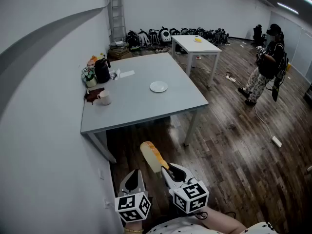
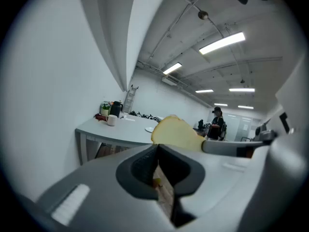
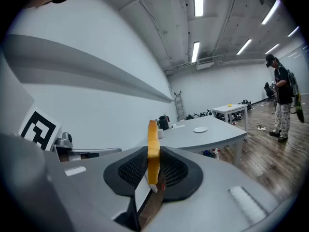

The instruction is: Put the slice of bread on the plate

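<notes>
A slice of bread (image 1: 152, 155), pale with a brown crust, is held up in the air, well short of the grey table (image 1: 141, 108). My right gripper (image 1: 167, 171) is shut on its lower end. In the right gripper view the bread (image 3: 153, 149) stands edge-on between the pads. The small white plate (image 1: 158, 86) lies bare near the table's middle and shows far off as the plate (image 3: 200, 129). My left gripper (image 1: 132, 179) hangs beside the right one, its jaws together with nothing in them. From the left gripper (image 2: 158, 166) I see the bread (image 2: 176, 132) flat-on.
A white mug (image 1: 104, 98), a black kettle (image 1: 102, 70) and flowers stand at the table's left end by the wall. Behind is a white table (image 1: 195, 45). A person (image 1: 265, 65) stands at the far right; a ladder (image 1: 117, 16) and bags line the back wall.
</notes>
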A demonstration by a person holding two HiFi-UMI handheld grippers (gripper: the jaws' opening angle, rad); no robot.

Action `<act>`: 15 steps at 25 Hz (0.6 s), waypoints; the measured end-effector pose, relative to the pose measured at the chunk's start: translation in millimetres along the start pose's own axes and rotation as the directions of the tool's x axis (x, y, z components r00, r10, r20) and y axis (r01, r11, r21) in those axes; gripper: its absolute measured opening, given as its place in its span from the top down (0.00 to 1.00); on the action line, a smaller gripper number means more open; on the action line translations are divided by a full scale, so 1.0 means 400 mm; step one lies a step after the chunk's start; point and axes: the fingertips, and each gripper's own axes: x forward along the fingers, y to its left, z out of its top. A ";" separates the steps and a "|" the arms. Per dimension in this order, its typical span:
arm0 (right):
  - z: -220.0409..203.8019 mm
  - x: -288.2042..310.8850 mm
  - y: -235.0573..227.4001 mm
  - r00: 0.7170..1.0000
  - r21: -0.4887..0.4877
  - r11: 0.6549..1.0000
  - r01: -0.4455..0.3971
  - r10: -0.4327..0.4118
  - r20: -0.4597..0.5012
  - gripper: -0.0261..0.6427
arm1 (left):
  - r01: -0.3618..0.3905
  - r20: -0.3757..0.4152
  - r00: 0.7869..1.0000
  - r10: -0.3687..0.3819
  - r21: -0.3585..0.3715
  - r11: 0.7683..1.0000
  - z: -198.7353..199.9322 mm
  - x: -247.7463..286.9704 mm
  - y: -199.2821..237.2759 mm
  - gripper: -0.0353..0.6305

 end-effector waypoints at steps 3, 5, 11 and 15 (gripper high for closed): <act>0.005 0.056 -0.059 1.000 0.018 1.000 0.015 -0.015 0.010 0.84 | 0.010 -0.006 1.000 -0.010 0.011 1.000 0.002 0.072 0.004 0.94; 0.018 0.099 -0.100 1.000 0.023 1.000 0.018 -0.019 0.016 0.84 | 0.009 -0.009 1.000 -0.009 0.017 1.000 0.011 0.126 0.008 0.94; 0.097 0.244 -0.243 1.000 0.036 0.999 0.005 -0.006 0.030 0.84 | -0.008 -0.010 1.000 0.008 0.030 1.000 0.071 0.325 0.006 0.94; 0.182 0.323 -0.356 0.999 0.035 0.999 -0.002 0.001 0.045 0.84 | -0.005 0.002 1.000 0.005 0.028 1.000 0.138 0.465 -0.028 0.94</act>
